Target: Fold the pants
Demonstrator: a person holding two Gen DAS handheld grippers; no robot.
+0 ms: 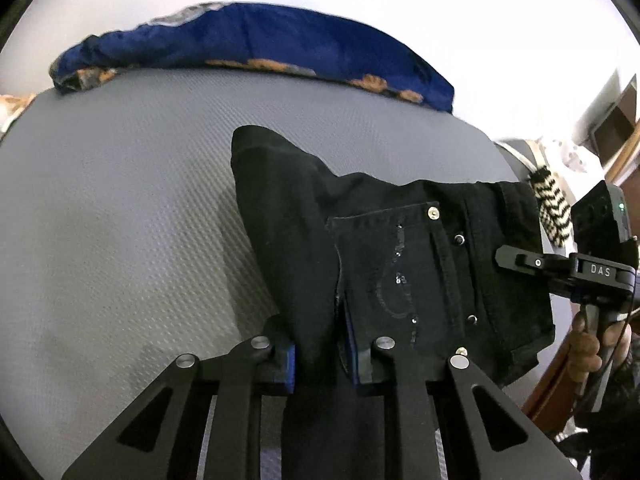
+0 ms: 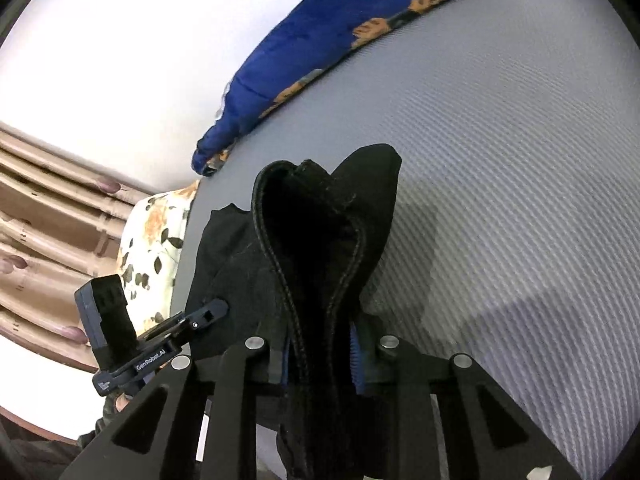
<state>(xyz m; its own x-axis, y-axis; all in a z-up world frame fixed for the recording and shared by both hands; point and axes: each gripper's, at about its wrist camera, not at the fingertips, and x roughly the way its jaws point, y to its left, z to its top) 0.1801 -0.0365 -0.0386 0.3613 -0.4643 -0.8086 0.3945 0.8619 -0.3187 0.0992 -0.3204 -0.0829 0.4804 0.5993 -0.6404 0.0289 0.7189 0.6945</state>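
Note:
Black denim pants (image 1: 400, 256) hang between my two grippers above a grey textured mattress (image 1: 120, 220). My left gripper (image 1: 320, 356) is shut on a fold of the pants, blue pads pinching the cloth. A back pocket with rivets (image 1: 384, 268) faces the left wrist camera. My right gripper (image 2: 320, 360) is shut on the pants' seamed edge (image 2: 312, 248), which loops up in front of it. The right gripper also shows at the far right of the left wrist view (image 1: 508, 258), clamped on the waistband. The left gripper shows in the right wrist view (image 2: 218, 308).
A blue quilt with orange flowers (image 1: 248, 40) lies along the far edge of the mattress. A floral pillow (image 2: 156, 240) and beige curtains (image 2: 48, 216) are at the left of the right wrist view. A black-and-white striped cloth (image 1: 552, 208) and wooden furniture (image 1: 620, 120) are at the right.

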